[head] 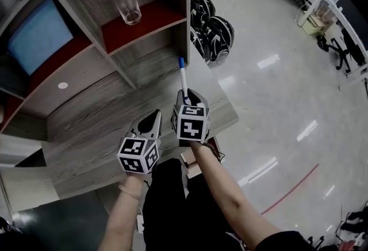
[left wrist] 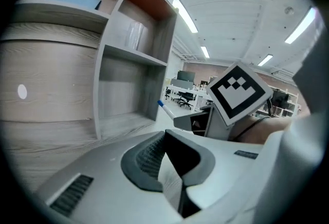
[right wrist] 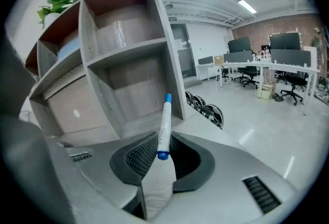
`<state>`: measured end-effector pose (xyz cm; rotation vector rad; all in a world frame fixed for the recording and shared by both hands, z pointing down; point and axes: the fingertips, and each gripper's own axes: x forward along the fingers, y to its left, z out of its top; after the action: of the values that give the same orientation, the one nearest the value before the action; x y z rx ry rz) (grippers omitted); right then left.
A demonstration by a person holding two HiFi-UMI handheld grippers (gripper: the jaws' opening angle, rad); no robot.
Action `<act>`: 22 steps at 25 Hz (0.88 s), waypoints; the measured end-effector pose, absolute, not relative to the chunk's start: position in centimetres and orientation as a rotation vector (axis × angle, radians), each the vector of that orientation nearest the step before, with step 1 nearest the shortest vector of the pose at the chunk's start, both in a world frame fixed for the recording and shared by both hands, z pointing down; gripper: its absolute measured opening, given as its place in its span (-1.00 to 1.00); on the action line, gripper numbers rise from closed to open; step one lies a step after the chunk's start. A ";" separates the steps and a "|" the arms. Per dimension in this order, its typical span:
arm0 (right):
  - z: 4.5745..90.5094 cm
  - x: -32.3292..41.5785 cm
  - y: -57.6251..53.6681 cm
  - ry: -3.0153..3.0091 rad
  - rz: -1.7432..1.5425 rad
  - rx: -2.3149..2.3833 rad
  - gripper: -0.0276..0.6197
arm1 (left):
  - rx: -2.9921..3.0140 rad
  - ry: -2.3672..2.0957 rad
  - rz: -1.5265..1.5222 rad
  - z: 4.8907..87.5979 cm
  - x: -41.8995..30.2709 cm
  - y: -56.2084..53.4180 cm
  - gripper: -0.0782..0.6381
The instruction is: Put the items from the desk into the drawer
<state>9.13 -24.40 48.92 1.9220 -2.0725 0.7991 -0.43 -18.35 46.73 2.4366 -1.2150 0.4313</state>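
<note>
A white marker with a blue cap [head: 183,77] sticks forward and up out of my right gripper [head: 190,96], which is shut on its lower end above the grey wooden desk [head: 103,129]. In the right gripper view the marker [right wrist: 164,123] stands between the ribbed pads [right wrist: 141,153], its cap pointing toward the shelf unit. My left gripper [head: 154,116] hovers just left of the right one, jaws together and empty. The left gripper view shows its tips [left wrist: 163,135] meeting, with the marker's tip [left wrist: 164,109] and the right gripper's marker cube [left wrist: 239,92] beyond. No drawer shows.
A shelf unit [head: 132,42] stands at the desk's back, with a clear glass [head: 126,2] on a red shelf and a blue panel [head: 40,34] to its left. Black helmets [head: 213,34] lie on the floor past the desk's right edge. Office desks and chairs stand far right.
</note>
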 end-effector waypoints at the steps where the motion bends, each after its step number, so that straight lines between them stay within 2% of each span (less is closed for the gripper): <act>1: 48.8 9.4 -23.5 -2.085 0.791 1.909 -0.65 | 2.443 -1.203 0.437 46.9 0.1 -17.7 -0.70; 22: 49.9 16.2 -7.9 -2.116 0.709 1.803 -0.65 | 2.471 -0.927 0.566 51.6 8.1 -6.7 -0.70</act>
<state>16.17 -7.88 49.93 1.8026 -2.1163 0.7086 8.12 -6.70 51.63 2.4705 -0.9272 0.5665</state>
